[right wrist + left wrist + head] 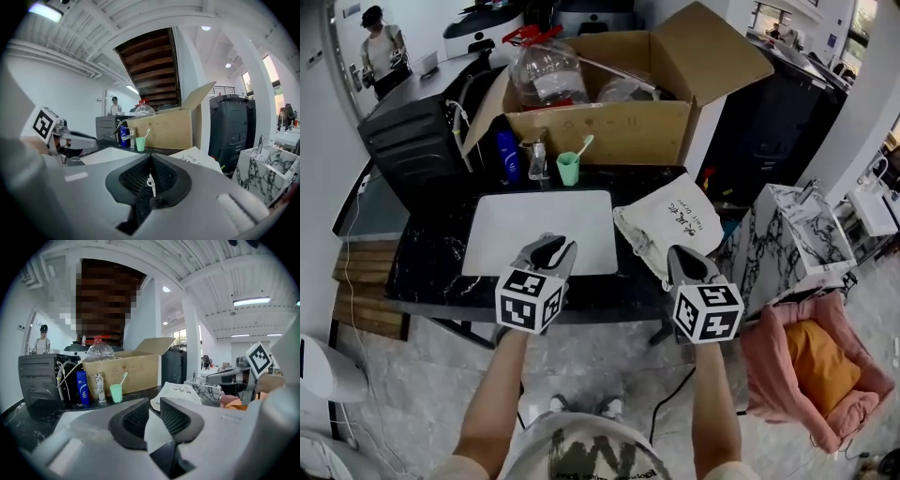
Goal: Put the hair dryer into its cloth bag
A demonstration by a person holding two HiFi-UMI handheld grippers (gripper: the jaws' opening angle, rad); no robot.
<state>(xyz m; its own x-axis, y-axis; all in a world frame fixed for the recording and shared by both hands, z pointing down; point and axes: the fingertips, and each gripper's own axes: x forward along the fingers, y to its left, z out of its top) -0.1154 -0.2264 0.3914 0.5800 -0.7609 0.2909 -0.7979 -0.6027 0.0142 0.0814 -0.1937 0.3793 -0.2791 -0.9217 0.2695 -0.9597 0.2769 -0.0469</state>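
The cream cloth bag (675,220) with dark print lies on the right of the black table, bulging and crumpled; it also shows as the bag (180,392) and the bag (197,157). No hair dryer is in sight in any view. My right gripper (680,253) hovers at the bag's near edge, and in its own view the right gripper (150,176) has its pads together on a short white cord. My left gripper (555,246) hangs over the near edge of the white mat; in its own view the left gripper (154,416) shows a narrow gap with nothing in it.
A white mat (539,230) covers the table's middle. Behind it stand an open cardboard box (609,127), a green cup (568,169) with a toothbrush and a blue bottle (507,155). A marble-patterned box (787,234) and a pink cushion bed (811,366) are at the right.
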